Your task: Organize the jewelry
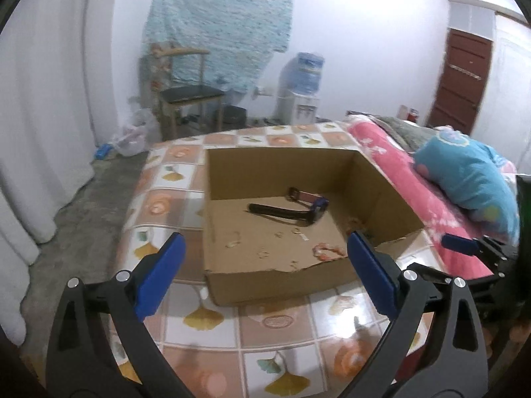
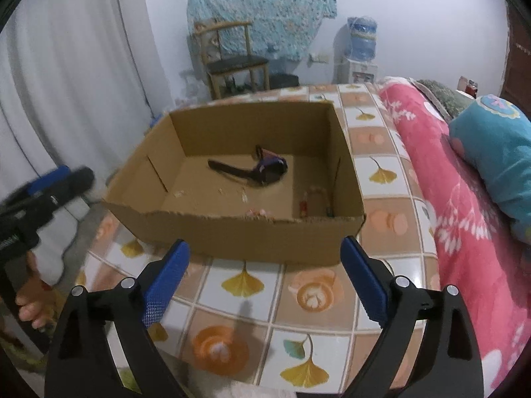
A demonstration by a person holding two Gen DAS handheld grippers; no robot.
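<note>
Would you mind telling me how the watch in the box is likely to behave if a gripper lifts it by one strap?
The watch would probably flop: its straps curve loosely across the box floor. The case end looks bulkier, so it would likely hang downward. It seems light and unlikely to roll.

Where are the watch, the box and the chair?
watch (image 1: 292, 210), left wrist view, on its black strap
box (image 2: 265, 238), right wrist view, on its near wall
chair (image 2: 237, 63), right wrist view, on its seat
</note>
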